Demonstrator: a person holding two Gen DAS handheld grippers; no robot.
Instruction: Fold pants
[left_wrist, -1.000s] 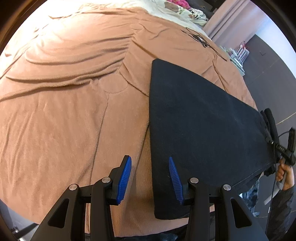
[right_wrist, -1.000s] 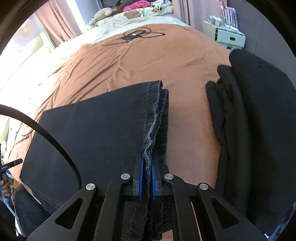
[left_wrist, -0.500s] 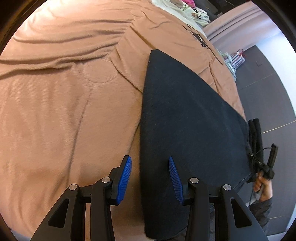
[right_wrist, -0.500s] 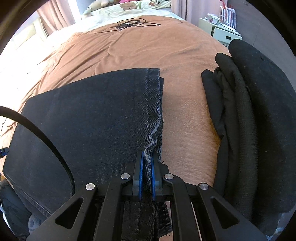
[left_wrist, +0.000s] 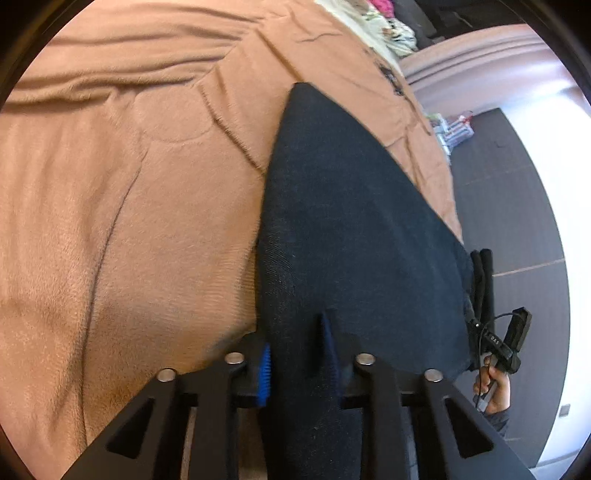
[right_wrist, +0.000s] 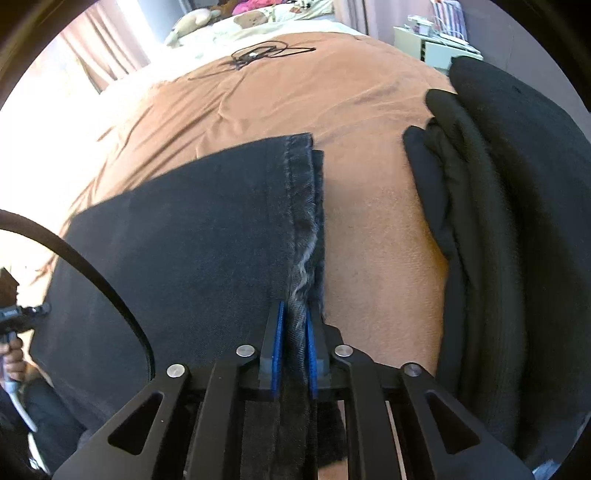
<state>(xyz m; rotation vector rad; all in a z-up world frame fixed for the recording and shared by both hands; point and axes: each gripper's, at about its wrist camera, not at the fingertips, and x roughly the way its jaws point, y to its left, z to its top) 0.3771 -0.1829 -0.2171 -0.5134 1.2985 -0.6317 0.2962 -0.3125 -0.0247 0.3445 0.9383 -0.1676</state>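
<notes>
two views, taken in turn. from the left wrist, the left gripper (left_wrist: 300, 354) has its fingers (left_wrist: 264, 373) astride the near folded edge of the dark pants (left_wrist: 354, 229); its jaws have just been closing, the cloth runs between them and covers most of the right-hand pad, and i cannot tell for sure whether the pads bite yet, though it reads as a grip forming. the pants stretch ahead of the fingers and off to their right across the brown blanket (left_wrist: 129, 206) on the bed, and bare blanket lies to the fingers' left. far right, a hand (left_wrist: 493, 387) holds the other tool.

from the right wrist, the right gripper (right_wrist: 294, 350) has its fingers (right_wrist: 276, 354) around the stacked hems of the pants (right_wrist: 192, 236); its jaws have just been easing apart, yet the frayed hem sits pinched between the blue pads, so it is grasped. the cloth lies flat ahead and left of these fingers. to their right, apart from the hems, sits a heap of black clothing (right_wrist: 491, 206); a tangled cable (right_wrist: 266, 53) lies far ahead.

judging by this, the pants are already doubled leg on leg and both ends are being taken up for the crosswise fold. next calls for a firm left pinch through all layers, then lifting one end over the other with edges aligned.
</notes>
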